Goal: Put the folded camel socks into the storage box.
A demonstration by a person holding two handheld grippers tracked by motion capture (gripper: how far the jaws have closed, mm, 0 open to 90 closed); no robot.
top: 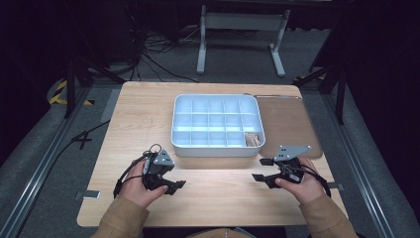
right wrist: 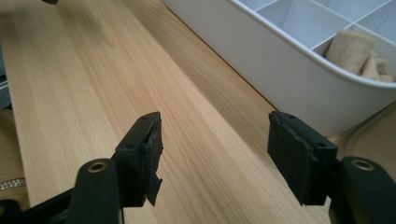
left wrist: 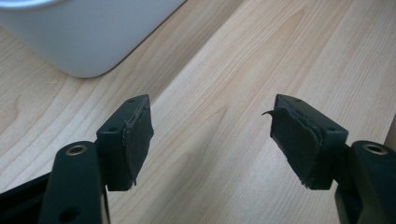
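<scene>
- Your left gripper [top: 171, 186] and right gripper [top: 265, 171] rest low on the counter [top: 223, 198], fingers [left wrist: 133, 140] spread apart and holding nothing, ready to reach.
- The beige cloth [top: 252, 139] sits bunched in the near-right compartment of the white divided tray [top: 216, 150], just ahead of your right gripper.
- No readable writing or brand shows.

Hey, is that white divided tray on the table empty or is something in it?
Not empty. The white tray holds one beige cloth bundle in its near right corner compartment; the other compartments look bare.

white tray [top: 216, 148], beige cloth [top: 253, 139], black tongs [top: 173, 186]
</scene>
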